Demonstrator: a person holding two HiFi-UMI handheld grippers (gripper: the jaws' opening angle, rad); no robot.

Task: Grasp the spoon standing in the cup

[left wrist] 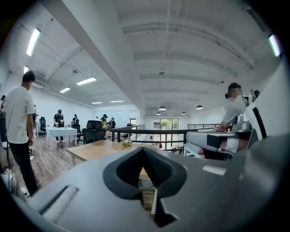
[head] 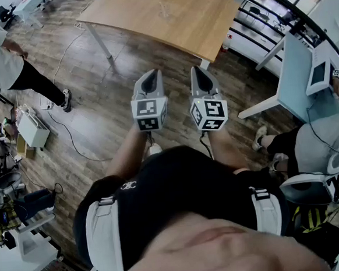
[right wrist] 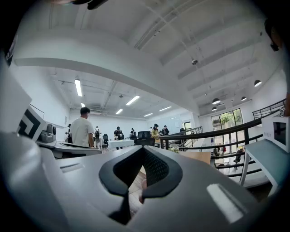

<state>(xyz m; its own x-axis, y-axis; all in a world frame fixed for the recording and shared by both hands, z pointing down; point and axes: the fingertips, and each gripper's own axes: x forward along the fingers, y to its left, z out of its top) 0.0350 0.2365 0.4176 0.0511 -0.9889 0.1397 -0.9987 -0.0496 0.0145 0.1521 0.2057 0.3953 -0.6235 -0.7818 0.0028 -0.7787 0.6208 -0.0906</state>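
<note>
Left claw [head: 149, 76] and right claw [head: 199, 71] both pressed together, holding nothing. Side by side above the floor [head: 98, 114], well apart from tabletop [head: 148, 16].

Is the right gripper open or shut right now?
Shut and empty: the right gripper, seen in its own view, has both jaws meeting at the tips with nothing between them.

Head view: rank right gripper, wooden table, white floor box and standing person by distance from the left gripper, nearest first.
1. right gripper: just beside the left gripper, on its right.
2. wooden table: ahead of both grippers.
3. white box and standing person: both far off to the left, too close to call.
</note>
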